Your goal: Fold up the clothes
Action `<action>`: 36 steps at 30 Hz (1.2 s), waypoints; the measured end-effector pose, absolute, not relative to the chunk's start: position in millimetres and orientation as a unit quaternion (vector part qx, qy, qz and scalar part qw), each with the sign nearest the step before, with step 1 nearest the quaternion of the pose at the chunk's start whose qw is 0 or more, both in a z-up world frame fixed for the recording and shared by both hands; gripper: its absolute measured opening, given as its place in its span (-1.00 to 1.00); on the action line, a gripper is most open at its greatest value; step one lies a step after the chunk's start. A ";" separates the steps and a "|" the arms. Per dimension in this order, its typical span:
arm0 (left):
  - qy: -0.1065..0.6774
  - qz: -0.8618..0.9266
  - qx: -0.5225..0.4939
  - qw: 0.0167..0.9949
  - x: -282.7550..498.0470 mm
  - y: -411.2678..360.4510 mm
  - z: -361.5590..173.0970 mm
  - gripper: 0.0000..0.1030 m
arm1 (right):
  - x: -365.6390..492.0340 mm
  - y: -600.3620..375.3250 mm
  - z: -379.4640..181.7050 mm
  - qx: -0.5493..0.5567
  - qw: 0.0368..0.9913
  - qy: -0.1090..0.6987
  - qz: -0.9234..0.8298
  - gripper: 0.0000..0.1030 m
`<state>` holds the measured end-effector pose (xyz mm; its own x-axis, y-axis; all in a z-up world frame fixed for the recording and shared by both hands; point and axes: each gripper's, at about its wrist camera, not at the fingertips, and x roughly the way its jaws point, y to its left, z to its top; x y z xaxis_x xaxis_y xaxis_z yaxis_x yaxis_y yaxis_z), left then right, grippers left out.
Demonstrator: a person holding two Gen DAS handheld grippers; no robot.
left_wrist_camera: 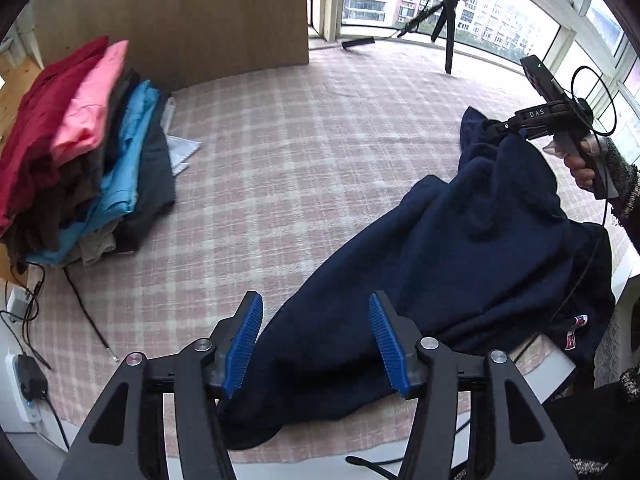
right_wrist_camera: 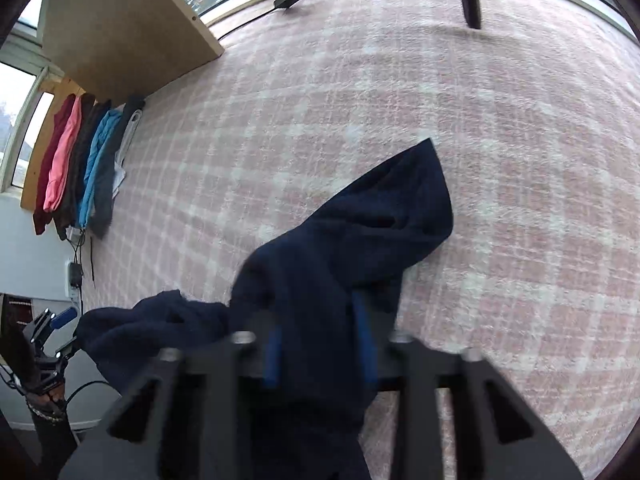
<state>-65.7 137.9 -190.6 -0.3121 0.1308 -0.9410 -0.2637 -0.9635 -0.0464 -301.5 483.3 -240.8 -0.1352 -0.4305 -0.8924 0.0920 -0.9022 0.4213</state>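
A: Nearest the bed edge, left gripper [left_wrist_camera: 316, 340] — jaws spread wide, nothing between them, hovering just over the low end of the navy garment [left_wrist_camera: 460, 264].

B: Touching it?

A: Can't tell. The blue pads [left_wrist_camera: 242, 344] straddle the cloth from above; no pinch.

B: And the other one?

A: Right gripper [right_wrist_camera: 320, 344] is clamped on the navy garment, fabric bunched between its pads [right_wrist_camera: 362, 344]. Its wrist view is blurred, but the left view shows it pinching the high end, lifted off the plaid blanket [left_wrist_camera: 280, 168].

B: So which way does the garment run?

A: Long axis goes diagonally from the left gripper's tips, up and rightward to the right gripper. Low end drapes over the bed edge; a small logo patch [left_wrist_camera: 576, 332] sits at the right side.

B: Next move?

A: My guess: the left one closes on the near end, since it's the closer tool there, then both stretch it flat. Risk is grabbing only one layer.

B: Farther back?

A: Stack of folded clothes [left_wrist_camera: 80, 152] against the wooden board [left_wrist_camera: 180, 12], well apart from the garment. Tripod [left_wrist_camera: 444, 20] by the window beyond.
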 end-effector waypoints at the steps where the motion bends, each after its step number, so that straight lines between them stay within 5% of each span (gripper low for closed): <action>1: 0.058 0.798 -0.587 0.123 -72.4 145.5 -203.6 -0.32 | -294.6 481.4 -233.3 0.627 0.180 -0.134 -0.746 -0.90; 3: 0.047 0.773 -0.621 0.123 -77.6 155.0 -225.8 -0.93 | -277.9 490.1 -194.1 0.584 0.181 -0.129 -0.780 -0.90; 8: 0.050 0.802 -0.577 0.144 -70.0 155.8 -189.8 -0.96 | -198.5 569.0 -39.8 0.439 0.138 -0.169 -0.872 -0.91; 12: 0.043 0.824 -0.523 0.213 -55.9 162.3 -138.8 -0.94 | -105.5 620.5 24.1 0.400 0.061 -0.171 -0.898 -0.90; 15: 0.087 0.805 -0.526 0.259 -37.3 190.3 -142.0 -0.92 | -47.4 637.0 -0.9 0.436 -0.005 -0.174 -0.883 -0.90; 20: 0.193 0.729 -0.593 0.283 -1.0 227.3 -200.8 -0.79 | 2.4 662.7 -143.1 0.606 -0.088 -0.195 -0.766 -0.88; 25: 0.170 0.755 -0.572 0.272 3.8 221.7 -170.7 -0.69 | 11.1 658.7 -122.4 0.561 -0.027 -0.166 -0.811 -0.85; 28: 0.156 0.771 -0.547 0.287 -6.7 233.1 -154.7 -0.37 | 5.2 647.2 -113.4 0.540 0.012 -0.127 -0.832 -0.07; 36: 0.199 0.746 -0.559 0.303 -35.7 308.9 -194.6 -0.39 | -54.1 588.7 -172.0 0.595 0.113 0.011 -0.796 -0.02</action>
